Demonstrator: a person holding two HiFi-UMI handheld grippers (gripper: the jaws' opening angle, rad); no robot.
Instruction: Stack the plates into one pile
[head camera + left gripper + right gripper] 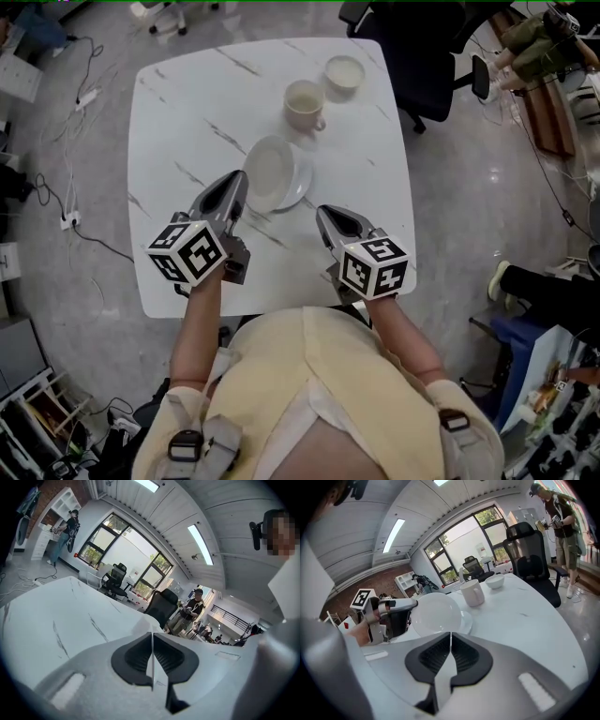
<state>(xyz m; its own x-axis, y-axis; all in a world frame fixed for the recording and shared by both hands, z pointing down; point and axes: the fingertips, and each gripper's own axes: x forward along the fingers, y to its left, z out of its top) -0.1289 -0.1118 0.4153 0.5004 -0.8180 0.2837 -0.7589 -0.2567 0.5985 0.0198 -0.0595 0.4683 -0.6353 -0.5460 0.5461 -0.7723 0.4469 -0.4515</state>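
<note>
Standing tilted just below the centre of the head view, the raised plate (269,173) (436,613) turns its hollow face toward the right gripper view, and its lower right part overlaps the flat plate (300,197) (467,620) lying on the white marbled table (187,112) (525,616) (47,616). Whether the two plates touch cannot be told. The left gripper (240,180) (414,604) (152,637) meets the raised plate at its left rim, jaws pressed nearly together on that rim. In its own view the plate does not show as a face, only a thin pale sliver in the gap. The right gripper (322,212) (451,637) is at the lower right of the plates, apart from them, with its jaws pressed together and nothing between them. A marker cube rides on each tool: the left cube (187,251) and the right cube (375,265), both near the table's lower edge in the head view. Above the plates in that view stands a cream mug (304,103) (472,592), and just to its upper right a small white bowl (344,73) (494,581), both upright and apart from the plates. A black office chair (412,56) (529,555) stands off the table's upper right corner, and a standing person (558,522) occupies the upper right of the right gripper view.
</note>
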